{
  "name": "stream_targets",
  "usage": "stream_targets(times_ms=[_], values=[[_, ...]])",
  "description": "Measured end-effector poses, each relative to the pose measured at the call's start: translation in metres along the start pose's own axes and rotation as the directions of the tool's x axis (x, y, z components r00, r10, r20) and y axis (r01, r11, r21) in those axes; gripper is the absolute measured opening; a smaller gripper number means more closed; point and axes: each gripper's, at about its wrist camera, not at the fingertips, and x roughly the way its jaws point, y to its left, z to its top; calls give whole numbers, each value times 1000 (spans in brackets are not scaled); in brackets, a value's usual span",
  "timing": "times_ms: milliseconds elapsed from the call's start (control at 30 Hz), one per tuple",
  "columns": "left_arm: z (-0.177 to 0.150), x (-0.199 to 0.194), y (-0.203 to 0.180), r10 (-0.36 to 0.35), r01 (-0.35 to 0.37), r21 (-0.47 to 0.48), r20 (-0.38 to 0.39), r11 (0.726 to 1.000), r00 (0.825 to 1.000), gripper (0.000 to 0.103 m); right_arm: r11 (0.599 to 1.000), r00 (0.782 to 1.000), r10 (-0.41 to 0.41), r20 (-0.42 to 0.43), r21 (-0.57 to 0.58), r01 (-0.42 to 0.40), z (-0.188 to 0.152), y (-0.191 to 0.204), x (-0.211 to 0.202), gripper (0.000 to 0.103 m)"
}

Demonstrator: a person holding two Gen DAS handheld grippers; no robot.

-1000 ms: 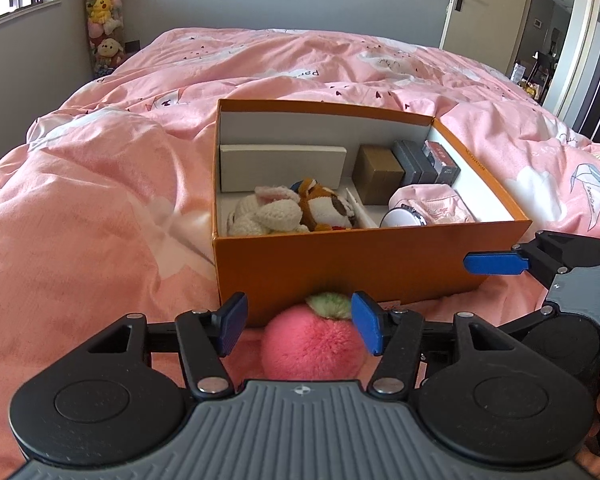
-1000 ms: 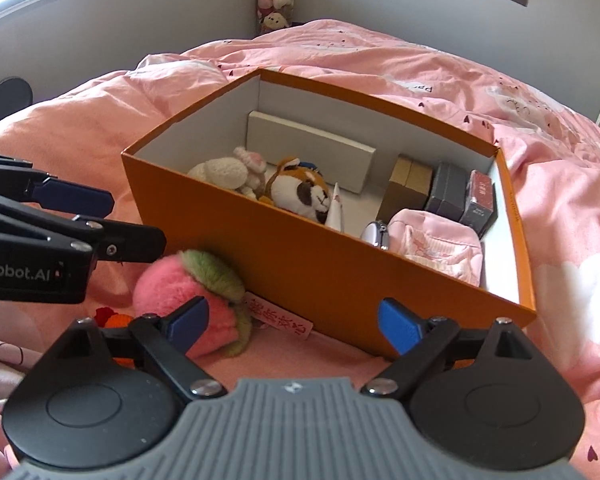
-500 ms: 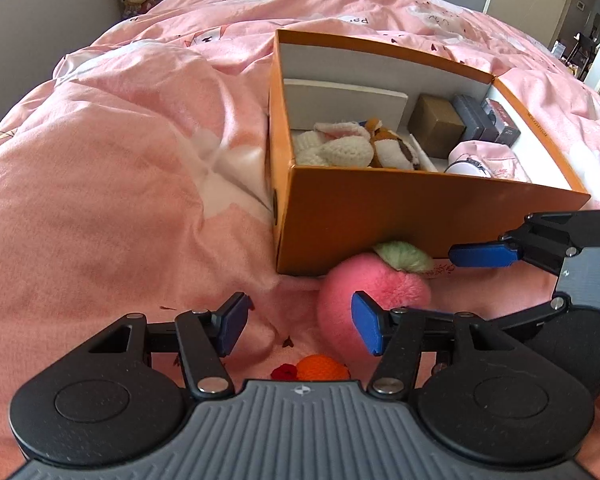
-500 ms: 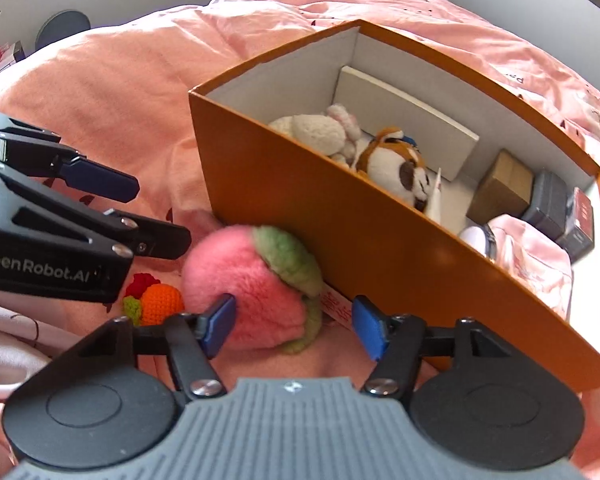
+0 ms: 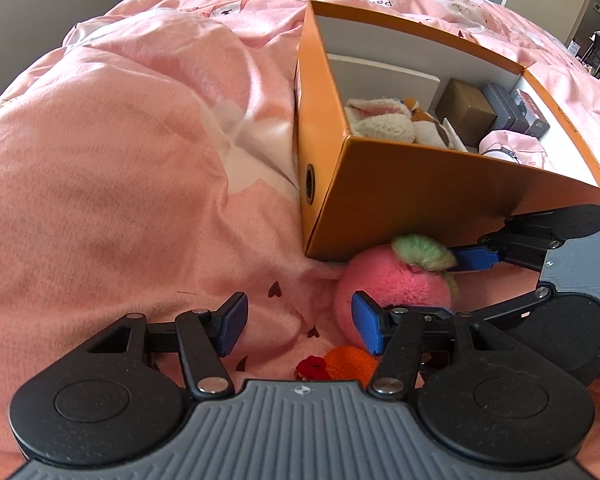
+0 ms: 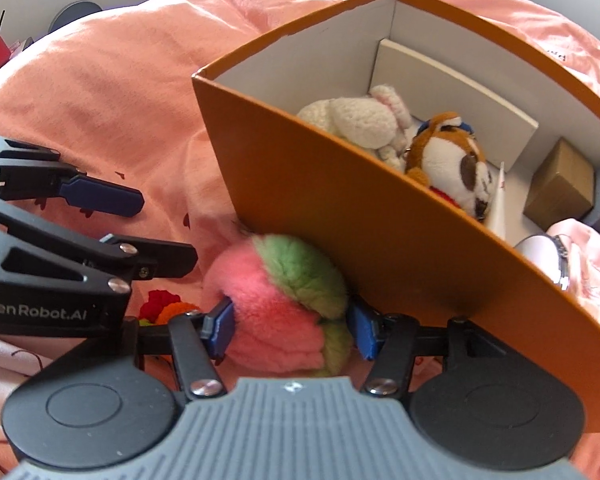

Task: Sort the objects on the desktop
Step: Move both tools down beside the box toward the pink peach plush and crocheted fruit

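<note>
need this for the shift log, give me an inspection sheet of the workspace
surface: pink duvet on a bed, rumpled
job's things: pink plush peach lies against the orange box; small orange and red crochet toy beside it
clutter: box holds a white plush, a brown plush, small boxes
grippers: right gripper closing, pads on the peach; left gripper open, nothing between its pads
cables: nothing seen
surroundings: grey walls, a doorway
</note>
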Motion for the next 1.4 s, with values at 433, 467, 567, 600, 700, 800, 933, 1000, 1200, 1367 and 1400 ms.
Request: stream_targets(times_ms=[433,467,567,600,700,800,933,1000,1200,1367,1400], values=[[1,6,1,-4,4,6,-22,1000,1000,67,998,999,28,-16,54,-27,-6,-4,18,59],[0,6,1,-2,2,6,-22,1000,1000,67,998,1000,23,-15,51,-22,-7,-2,19,59],[0,6,1,3,-3,5,-23,1000,1000,67,999,1000,-3,0,41,3,-9,4,23,60],[0,6,1,8,-8,4,-25,1000,1000,67,999,1000,-13,4,34,13,-11,6,24,60],[-1,5,0,17,-17,1,-28,1000,999,67,998,998,-58,11,-16,58,-14,16,26,60],[-2,1,0,18,-18,0,-19,1000,1000,67,998,998,-64,13,-13,64,-15,18,20,56],[-5,-4,0,10,-10,4,-16,1000,1000,67,998,998,-59,12,15,59,-18,13,3,50],[-6,-5,-1,3,-3,10,-17,1000,1000,67,998,998,-66,12,24,66,-24,9,-9,45],[-12,-3,-15,-15,18,78,-36,997,999,67,992,996,-89,-24,84,91,-47,-10,-36,19],[-17,5,-25,-30,39,136,-66,990,997,67,982,992,-122,-38,143,126,-57,-31,-43,22],[-18,8,-26,-33,44,141,-77,989,996,67,979,992,-123,-34,157,126,-61,-39,-46,22]])
